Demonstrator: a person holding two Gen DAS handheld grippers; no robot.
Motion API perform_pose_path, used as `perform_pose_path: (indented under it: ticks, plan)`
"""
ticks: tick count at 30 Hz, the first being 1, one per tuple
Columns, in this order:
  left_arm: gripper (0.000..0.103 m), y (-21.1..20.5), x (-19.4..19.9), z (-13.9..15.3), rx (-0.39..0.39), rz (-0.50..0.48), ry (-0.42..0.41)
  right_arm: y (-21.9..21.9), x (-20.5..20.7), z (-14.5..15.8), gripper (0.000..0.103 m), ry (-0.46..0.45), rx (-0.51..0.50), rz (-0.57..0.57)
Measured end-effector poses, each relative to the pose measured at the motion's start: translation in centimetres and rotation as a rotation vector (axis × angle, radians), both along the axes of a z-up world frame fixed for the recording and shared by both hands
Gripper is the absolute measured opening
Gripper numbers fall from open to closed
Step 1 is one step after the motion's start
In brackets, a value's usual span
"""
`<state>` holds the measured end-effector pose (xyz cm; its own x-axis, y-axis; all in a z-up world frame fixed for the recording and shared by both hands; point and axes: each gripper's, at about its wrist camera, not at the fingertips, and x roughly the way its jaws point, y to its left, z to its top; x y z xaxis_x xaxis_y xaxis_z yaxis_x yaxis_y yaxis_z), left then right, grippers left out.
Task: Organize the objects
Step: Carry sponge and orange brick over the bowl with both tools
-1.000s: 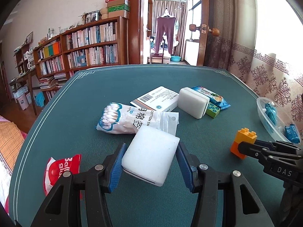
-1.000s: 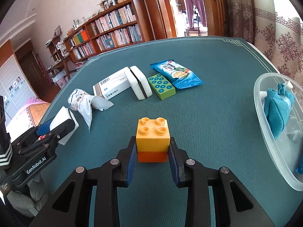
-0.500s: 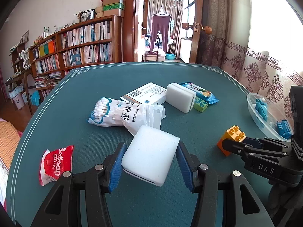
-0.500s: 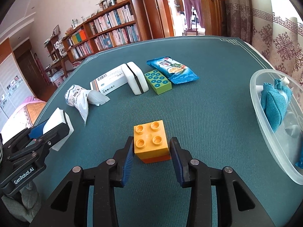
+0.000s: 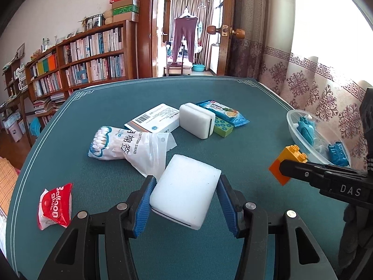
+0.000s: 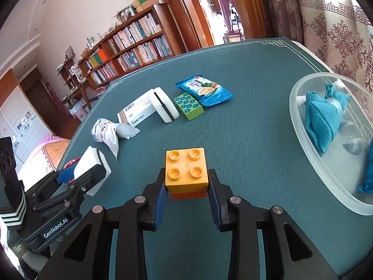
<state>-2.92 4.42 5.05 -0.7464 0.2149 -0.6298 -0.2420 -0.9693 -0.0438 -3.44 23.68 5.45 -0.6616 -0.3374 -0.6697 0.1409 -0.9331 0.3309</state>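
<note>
Both loads have risen: left gripper [image 5: 185,200] clamps a sponge [image 5: 186,192], right gripper [image 6: 186,192], fingers just re-closing, pinches a brick [image 6: 186,171]; five items ahead remain unsorted.

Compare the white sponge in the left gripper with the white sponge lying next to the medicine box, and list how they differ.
The held sponge is clamped in the left gripper above the table; the other sponge rests on the cloth. The held sponge sits beside nothing; the other sponge lies between the medicine box and the green block. The held sponge shows its broad white face; the other sponge shows its dark seam edge-on. Both are white rounded blocks with a dark middle layer.
</note>
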Motion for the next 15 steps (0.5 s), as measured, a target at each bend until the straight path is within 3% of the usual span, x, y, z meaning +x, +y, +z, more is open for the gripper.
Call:
perform_pose_path:
  ticks: [8, 15]
  plan:
    - [0.056, 5.2, 0.3, 1.0, -0.031, -0.111, 0.017, 6.0, 2.1, 3.3, 0.034, 0.033, 0.004, -0.081]
    - [0.056, 10.3, 0.8, 1.8, -0.054, -0.227, 0.027, 12.5, 2.9, 4.2, 0.034, 0.043, 0.031, -0.197]
